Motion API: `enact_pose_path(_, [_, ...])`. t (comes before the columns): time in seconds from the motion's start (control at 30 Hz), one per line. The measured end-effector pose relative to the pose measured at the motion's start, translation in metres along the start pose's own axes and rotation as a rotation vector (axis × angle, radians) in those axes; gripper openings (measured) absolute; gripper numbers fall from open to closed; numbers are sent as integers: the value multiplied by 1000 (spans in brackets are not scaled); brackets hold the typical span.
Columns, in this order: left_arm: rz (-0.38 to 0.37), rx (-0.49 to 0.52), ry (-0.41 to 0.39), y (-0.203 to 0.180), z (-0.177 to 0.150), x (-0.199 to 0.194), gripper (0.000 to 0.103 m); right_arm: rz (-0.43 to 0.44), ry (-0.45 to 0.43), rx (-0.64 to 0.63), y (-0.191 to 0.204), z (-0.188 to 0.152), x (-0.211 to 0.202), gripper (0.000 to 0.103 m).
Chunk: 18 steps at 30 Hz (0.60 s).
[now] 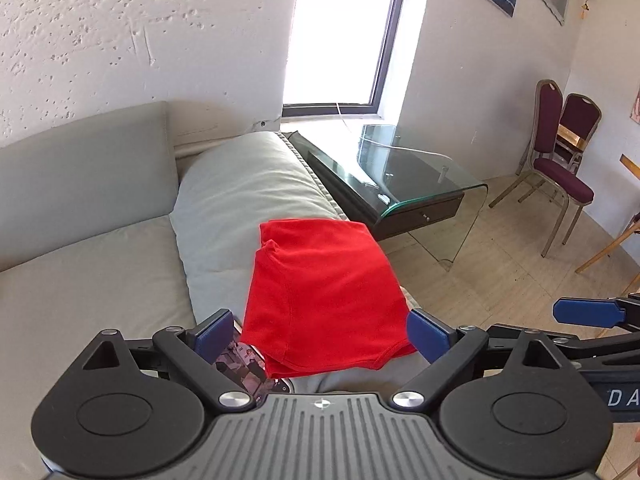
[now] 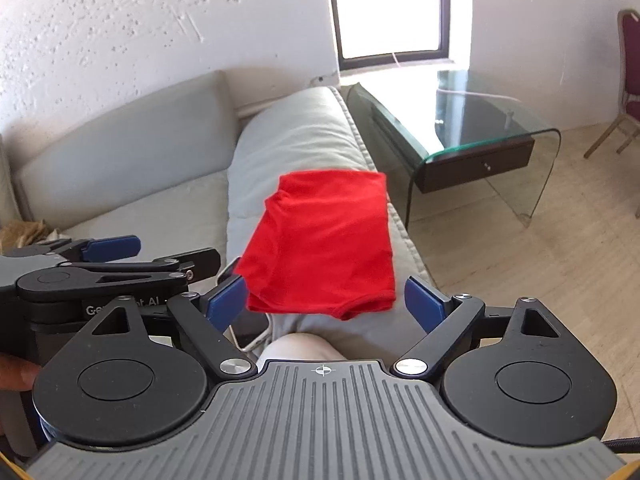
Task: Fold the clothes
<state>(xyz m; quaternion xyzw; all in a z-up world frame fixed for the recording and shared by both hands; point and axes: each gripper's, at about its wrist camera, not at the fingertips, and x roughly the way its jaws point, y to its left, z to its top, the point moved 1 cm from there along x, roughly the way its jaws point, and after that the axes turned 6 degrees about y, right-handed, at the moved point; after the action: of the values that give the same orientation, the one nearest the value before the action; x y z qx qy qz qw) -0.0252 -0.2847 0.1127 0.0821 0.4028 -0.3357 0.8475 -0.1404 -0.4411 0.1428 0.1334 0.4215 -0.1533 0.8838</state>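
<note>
A red garment (image 1: 320,292) lies folded into a neat rectangle on a grey sofa cushion (image 1: 240,184). Both grippers, left (image 1: 320,330) and right (image 2: 325,300), hover just short of it, fingers spread wide, holding nothing.

Plain bright red garment (image 1: 324,292) on a pale grey-green sofa (image 1: 100,264); blue pads (image 1: 428,334) on black grippers; maroon chairs (image 1: 560,168) far right.
</note>
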Motion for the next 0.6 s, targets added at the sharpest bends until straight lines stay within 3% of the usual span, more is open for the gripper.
enact_pose_path(0.6, [7,-25,60,-6,-15,3,93,-21,34,41,-7,-21,-7,90])
